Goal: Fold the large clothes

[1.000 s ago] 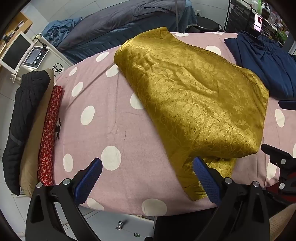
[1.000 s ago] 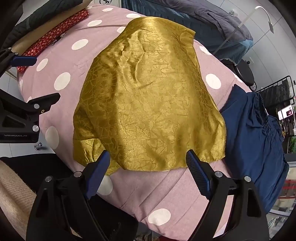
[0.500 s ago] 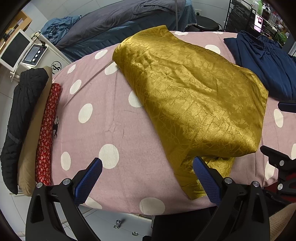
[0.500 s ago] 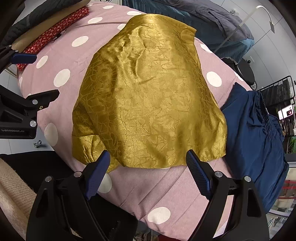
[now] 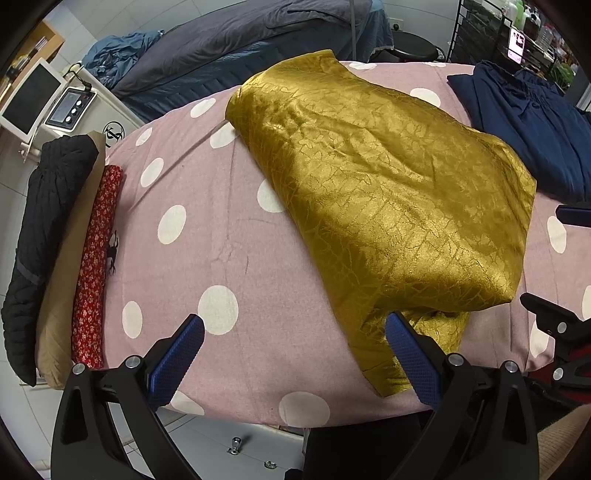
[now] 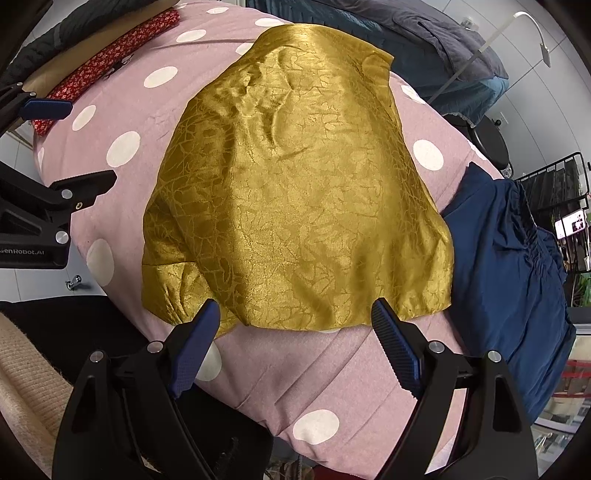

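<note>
A shiny gold garment (image 5: 384,192) lies folded on the pink polka-dot table cover (image 5: 207,236), with a lower layer sticking out at its near edge. My left gripper (image 5: 293,343) hovers open over the table's near edge, its right finger just in front of that protruding gold flap. In the right wrist view the same gold garment (image 6: 295,184) fills the middle, and my right gripper (image 6: 295,328) stands open just short of its near hem. Neither gripper holds anything.
A navy garment (image 6: 517,273) lies to the right of the gold one. A stack of folded items, black (image 5: 40,229), tan and red floral (image 5: 94,266), sits along the table's left edge. A bed with grey bedding (image 5: 236,40) and a wire rack (image 5: 517,33) stand behind.
Both grippers have drifted slightly; the gold garment sits a little farther from them in view. Nothing was grasped or let go, and the garment keeps its shape.
</note>
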